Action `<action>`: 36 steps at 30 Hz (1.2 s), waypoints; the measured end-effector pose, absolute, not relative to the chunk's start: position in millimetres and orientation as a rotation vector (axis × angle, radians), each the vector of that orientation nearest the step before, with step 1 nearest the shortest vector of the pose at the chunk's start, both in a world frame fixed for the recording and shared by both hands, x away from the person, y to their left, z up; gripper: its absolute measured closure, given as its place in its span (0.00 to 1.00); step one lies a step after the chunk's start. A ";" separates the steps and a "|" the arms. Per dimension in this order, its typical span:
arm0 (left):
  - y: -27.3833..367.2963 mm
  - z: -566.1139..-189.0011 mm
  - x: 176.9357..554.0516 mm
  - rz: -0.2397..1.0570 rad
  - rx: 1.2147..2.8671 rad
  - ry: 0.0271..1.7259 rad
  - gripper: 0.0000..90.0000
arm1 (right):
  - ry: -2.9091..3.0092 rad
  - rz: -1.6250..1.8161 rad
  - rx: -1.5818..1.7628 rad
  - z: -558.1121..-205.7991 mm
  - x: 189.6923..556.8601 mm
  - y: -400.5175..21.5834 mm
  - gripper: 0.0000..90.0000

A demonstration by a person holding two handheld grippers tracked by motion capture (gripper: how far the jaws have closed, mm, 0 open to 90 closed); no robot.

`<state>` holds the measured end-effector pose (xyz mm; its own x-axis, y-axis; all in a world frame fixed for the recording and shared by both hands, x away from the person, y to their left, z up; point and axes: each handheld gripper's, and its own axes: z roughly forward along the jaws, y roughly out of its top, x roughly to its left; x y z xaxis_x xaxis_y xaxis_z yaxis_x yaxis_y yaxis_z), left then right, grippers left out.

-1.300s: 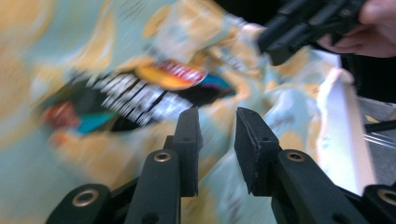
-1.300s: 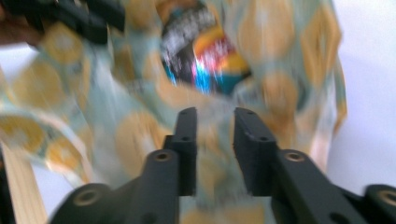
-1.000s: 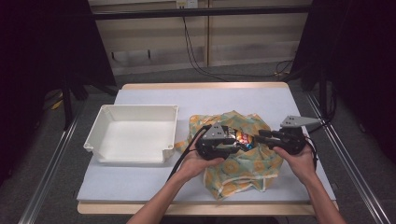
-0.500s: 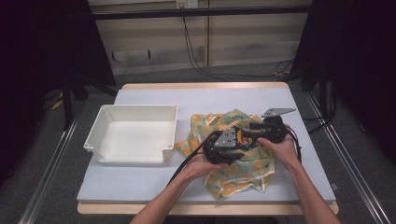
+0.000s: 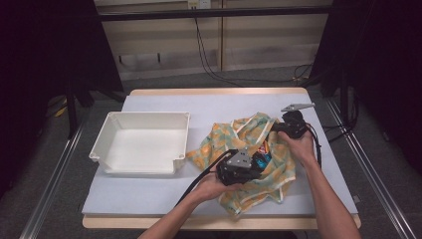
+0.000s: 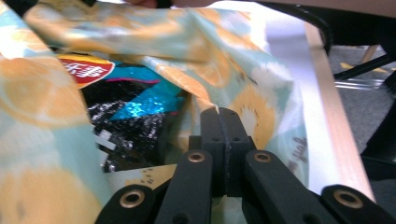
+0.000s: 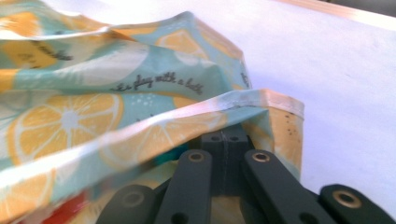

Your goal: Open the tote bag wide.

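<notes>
Pinching cloth, both grippers work one bundle. Left gripper: jaws pressed flat together w/ a fold of the lemon-print cloth caught at their tips. Right gripper: jaws likewise closed, clamped on the cloth's hemmed edge, which drapes over them. In the high view the left gripper sits at the near-left side of the cloth and the right gripper at its far-right side, so the cloth is held betw. them, slightly raised, on the right half of the counter.

Inside the cloth: a snack bag, glossy black and blue foil w/ a red logo patch, partly wrapped; its full outline is hidden by folds. In the high view a bit of it shows betw. the two grippers.

Handling (judgement): cloth is thin, soft, limp, prob. light; it sags wherever unsupported, so hems and corners are the best holds, since the doubled edge is less apt to slip from the jaws. Foil bag looks slick, crinkly and crushable; better carried by the cloth around it than squeezed directly.

Containers: white tray, rectangular w/ raised walls, stands on the counter's left half, just beside the cloth's left edge; nothing lies in it.
</notes>
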<state>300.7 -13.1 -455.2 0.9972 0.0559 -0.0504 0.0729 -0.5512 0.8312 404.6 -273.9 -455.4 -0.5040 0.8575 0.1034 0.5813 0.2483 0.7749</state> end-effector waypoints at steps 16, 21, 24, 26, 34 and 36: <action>-1.5 -459.0 286.8 -0.098 2.163 0.021 1.00 | 2.113 0.997 1.465 -480.3 433.9 -282.3 1.00; 0.1 -455.7 292.6 -0.080 2.126 0.065 0.97 | 2.137 1.110 1.420 -477.8 422.8 -276.8 0.95; 0.9 -451.8 293.3 -0.073 2.109 0.092 0.91 | 2.156 1.149 1.387 -470.0 411.8 -274.4 0.85; 3.1 -449.3 294.7 -0.071 2.100 0.102 0.86 | 2.149 1.164 1.357 -463.7 403.2 -274.4 0.77; 14.0 -441.0 301.9 -0.065 2.040 0.209 0.71 | 2.121 1.287 1.283 -434.7 363.2 -278.9 0.56; 15.6 -438.2 302.5 -0.055 2.044 0.210 0.70 | 2.134 1.279 1.256 -426.6 352.7 -275.8 0.53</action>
<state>302.5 15.6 -438.2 0.9836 0.1255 -0.1296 0.1729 -0.4507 0.8758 352.7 -275.8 -426.6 -0.5441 0.8281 0.1350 0.5098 0.1984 0.8371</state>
